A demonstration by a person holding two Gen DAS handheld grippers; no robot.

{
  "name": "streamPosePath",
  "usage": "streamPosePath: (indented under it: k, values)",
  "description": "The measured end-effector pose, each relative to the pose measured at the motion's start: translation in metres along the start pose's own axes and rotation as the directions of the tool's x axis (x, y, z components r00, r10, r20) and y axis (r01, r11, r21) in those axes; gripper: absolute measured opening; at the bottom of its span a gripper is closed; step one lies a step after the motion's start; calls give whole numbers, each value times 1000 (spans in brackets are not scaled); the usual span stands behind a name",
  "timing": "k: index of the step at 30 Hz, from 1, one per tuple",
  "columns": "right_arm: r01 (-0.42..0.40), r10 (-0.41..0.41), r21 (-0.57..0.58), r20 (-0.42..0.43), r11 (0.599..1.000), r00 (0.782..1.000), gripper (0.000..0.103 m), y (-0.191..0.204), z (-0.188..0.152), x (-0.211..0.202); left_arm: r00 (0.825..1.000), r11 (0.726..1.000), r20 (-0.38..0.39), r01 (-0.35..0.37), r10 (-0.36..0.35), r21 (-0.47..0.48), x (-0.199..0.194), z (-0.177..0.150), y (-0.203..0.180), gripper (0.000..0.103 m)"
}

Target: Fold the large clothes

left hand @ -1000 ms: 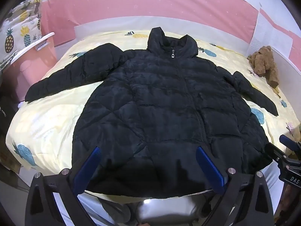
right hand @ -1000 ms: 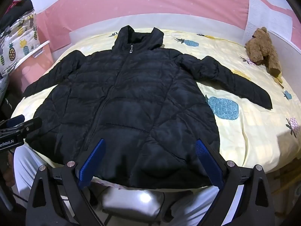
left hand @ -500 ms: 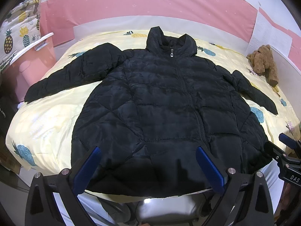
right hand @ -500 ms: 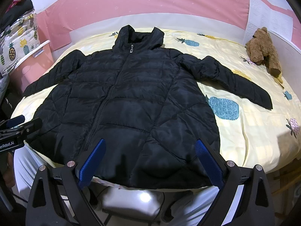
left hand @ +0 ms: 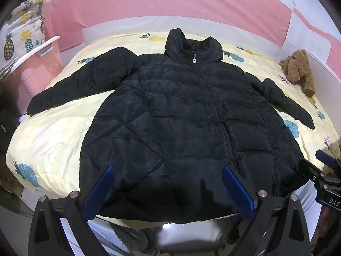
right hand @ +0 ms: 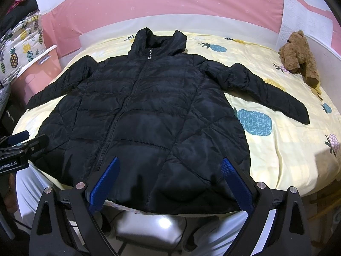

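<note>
Both tongs spread wide, nothing held: left gripper (left hand: 167,188) and right gripper (right hand: 168,180), blue-padded, poised over the near hem. Black quilted puffer jacket (left hand: 187,128), zipped, front up, flat on the yellow pineapple-print bedsheet (left hand: 51,132); hem at the near bed edge, collar toward the far pink wall (left hand: 170,0), long axis near-to-far, sleeves out to either side. Bare sheet lies on both flanks. Left view alone takes in the left sleeve's full spread; right view shows the right sleeve whole, with more open sheet. Brown teddy bear (right hand: 298,57) far right, well apart.
</note>
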State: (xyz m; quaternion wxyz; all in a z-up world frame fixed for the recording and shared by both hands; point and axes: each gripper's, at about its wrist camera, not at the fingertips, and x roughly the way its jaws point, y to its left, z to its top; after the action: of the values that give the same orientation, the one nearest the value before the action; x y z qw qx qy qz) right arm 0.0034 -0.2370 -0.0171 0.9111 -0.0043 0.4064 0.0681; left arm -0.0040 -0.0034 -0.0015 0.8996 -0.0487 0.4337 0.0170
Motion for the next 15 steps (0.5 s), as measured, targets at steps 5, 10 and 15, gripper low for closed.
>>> streamPosePath:
  k: [5, 10, 15]
  values:
    - [1, -1, -1, -1, 1000, 1000, 96, 0, 1, 0, 1000, 1000, -2, -3, 3, 1, -2, -3, -1, 102]
    - [-3, 3, -1, -3, 1000, 1000, 96, 0, 2, 1, 1000, 1000, -4, -1, 1, 2, 3, 0, 0, 102]
    - [-5, 5, 1, -5, 1000, 1000, 96, -1, -1, 3, 1000, 1000, -9, 0, 0, 3, 4, -2, 0, 102]
